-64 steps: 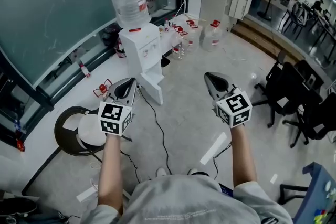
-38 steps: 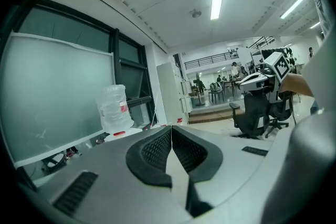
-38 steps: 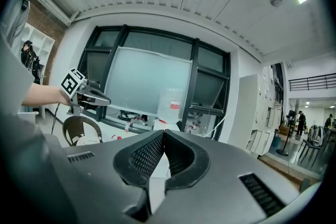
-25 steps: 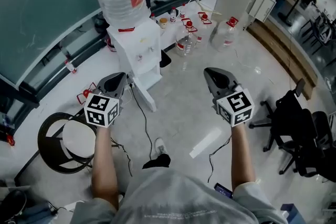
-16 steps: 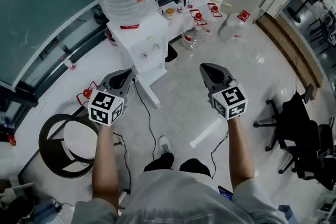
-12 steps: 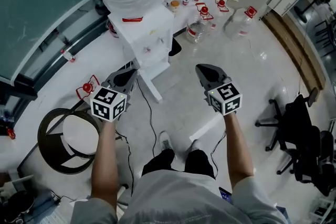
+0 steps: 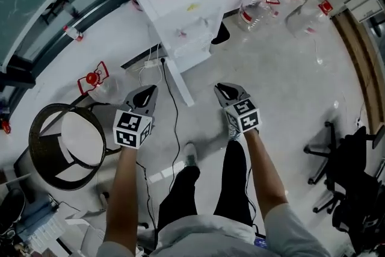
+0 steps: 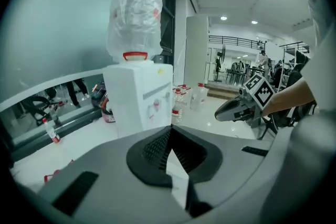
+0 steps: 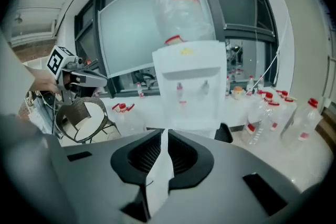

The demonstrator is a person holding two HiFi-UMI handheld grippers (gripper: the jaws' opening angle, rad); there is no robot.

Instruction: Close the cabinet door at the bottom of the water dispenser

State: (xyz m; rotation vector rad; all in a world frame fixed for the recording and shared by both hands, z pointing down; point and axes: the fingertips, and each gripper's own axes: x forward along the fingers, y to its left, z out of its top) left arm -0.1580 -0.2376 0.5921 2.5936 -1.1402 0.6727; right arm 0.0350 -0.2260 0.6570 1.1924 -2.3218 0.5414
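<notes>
the pale floor (image 7: 289,75) bears a white water dispenser (image 7: 186,21), plastic bottles (image 7: 252,12) and a round chair (image 7: 81,142).

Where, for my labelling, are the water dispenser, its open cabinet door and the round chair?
water dispenser (image 7: 174,3), head view, white top panel.
cabinet door (image 7: 178,84), head view, upper edge of the open door.
round chair (image 7: 78,141), head view, white seat.

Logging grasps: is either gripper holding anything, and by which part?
Nothing is held. On the left gripper the jaws are together, empty; on the right gripper they are opening with nothing between them.
</notes>
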